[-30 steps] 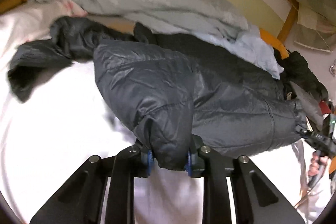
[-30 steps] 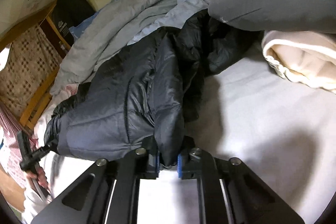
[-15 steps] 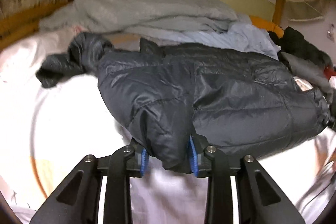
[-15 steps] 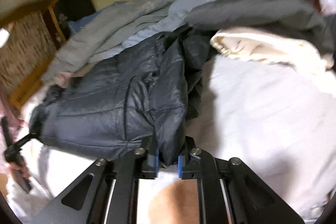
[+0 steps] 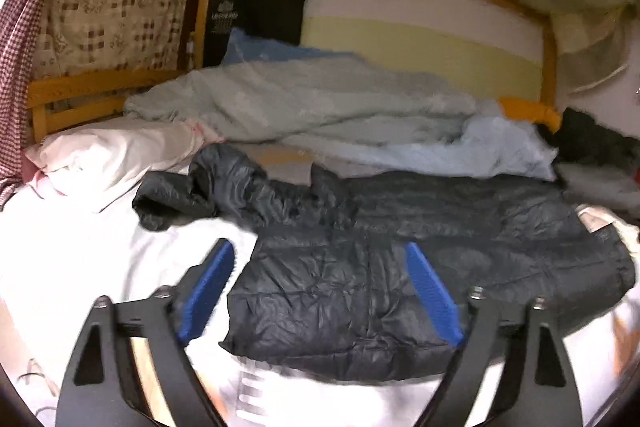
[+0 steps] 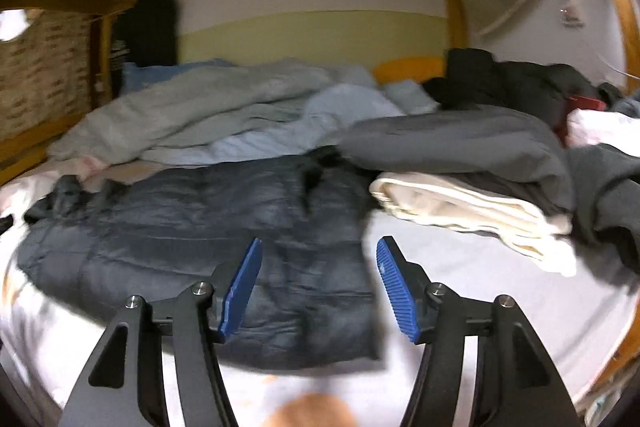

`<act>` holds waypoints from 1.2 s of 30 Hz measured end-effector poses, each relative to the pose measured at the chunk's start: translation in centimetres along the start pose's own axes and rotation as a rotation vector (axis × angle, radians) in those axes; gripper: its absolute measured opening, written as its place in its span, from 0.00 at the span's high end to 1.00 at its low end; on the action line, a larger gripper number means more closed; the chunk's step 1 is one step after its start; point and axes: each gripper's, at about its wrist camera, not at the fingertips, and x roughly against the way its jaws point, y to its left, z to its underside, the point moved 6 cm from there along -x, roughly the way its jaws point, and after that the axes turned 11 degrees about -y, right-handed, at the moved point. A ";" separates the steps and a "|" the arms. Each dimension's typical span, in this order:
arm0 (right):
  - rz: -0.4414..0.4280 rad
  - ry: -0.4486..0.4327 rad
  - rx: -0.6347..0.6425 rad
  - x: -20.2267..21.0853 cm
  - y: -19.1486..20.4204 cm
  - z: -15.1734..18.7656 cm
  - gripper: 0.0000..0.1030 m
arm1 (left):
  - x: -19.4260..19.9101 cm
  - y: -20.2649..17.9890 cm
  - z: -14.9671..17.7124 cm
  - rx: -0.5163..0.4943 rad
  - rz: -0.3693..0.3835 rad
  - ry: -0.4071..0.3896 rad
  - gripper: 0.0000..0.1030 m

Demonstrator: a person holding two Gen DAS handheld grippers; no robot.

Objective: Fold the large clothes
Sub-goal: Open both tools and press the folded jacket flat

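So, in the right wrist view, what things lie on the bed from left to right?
Dark puffy jacket → folded cream blanket with a grey garment on it → pile of dark clothes at the far right, behind.

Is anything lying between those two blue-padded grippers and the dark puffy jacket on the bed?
Nothing visible does. The dark quilted puffer jacket lies flat on the white bed sheet, directly ahead of the open left gripper and right gripper. Their jaws have just been opening, with nothing pinched between the pads.
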 end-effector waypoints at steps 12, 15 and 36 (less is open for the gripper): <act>-0.016 0.318 0.020 -10.3 3.7 3.8 0.15 | -7.2 -12.1 3.3 -0.210 0.277 0.329 0.15; -0.061 0.309 0.016 -11.1 3.9 5.8 0.09 | -8.3 -12.6 6.8 -0.266 0.221 0.344 0.07; -0.029 0.256 0.075 -11.8 4.5 7.5 0.00 | -8.8 -11.9 7.9 -0.213 0.205 0.277 0.00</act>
